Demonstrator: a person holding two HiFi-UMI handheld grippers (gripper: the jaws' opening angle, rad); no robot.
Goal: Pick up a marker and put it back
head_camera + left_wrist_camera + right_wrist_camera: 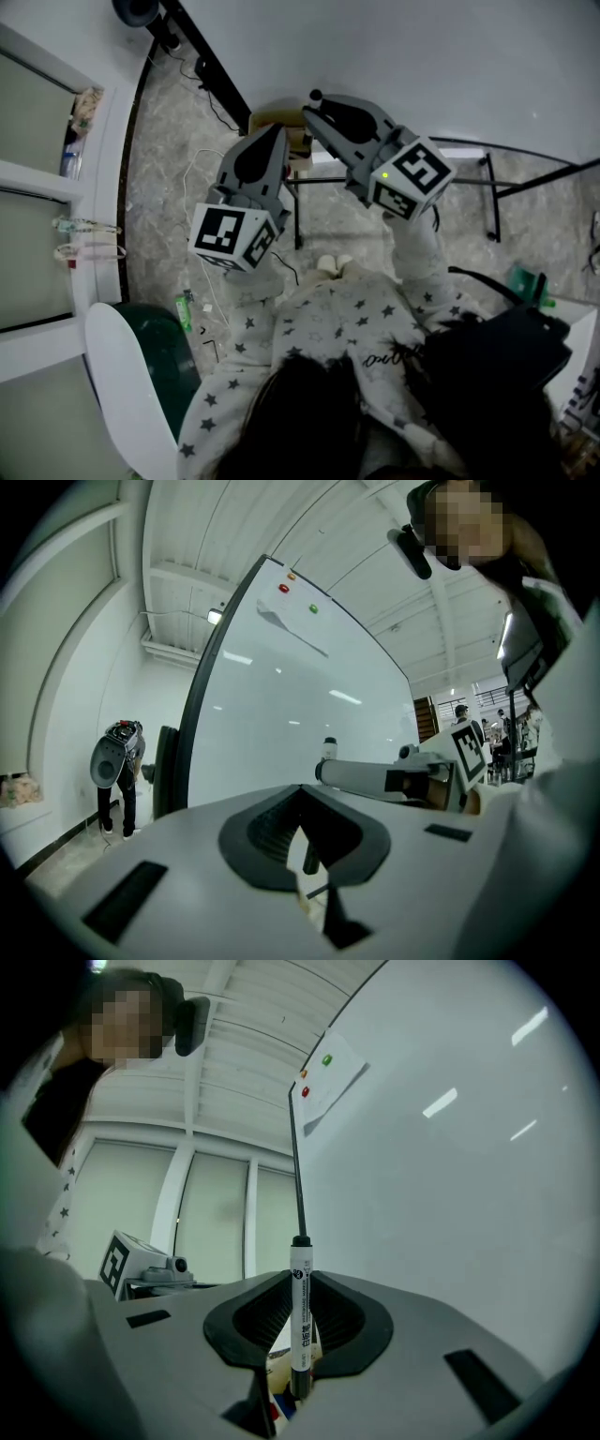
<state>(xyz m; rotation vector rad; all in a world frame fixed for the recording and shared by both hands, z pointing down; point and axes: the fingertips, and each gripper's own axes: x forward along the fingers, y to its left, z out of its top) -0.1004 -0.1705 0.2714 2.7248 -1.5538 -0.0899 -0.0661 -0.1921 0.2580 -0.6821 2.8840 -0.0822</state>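
Close up against the big whiteboard point(422, 56), a person in a star-print top point(347, 319) holds both tools raised, side by side, over a marbled floor point(169, 159). The right tongs point(300, 1277) pinch the marker point(300, 1316). Its white printed barrel stands upright between the two dark pads, running along the line of the jaws, and its black end pokes out past their tips toward the board. Whether that end touches the board surface cannot be told. The left tongs point(302, 794) are pressed together with nothing between them, their tips meeting in a narrow point. They hang just beside the right tool and a little lower in the head view. Seen from the left gripper view, the right tool reaches across in front of the board with the marker's dark end showing at its tip. High on the board, a sheet of paper point(336, 1077) is pinned by a green magnet point(326, 1059) and a red magnet point(305, 1091). The board's dark stand legs point(525, 183) spread over the floor on the right.
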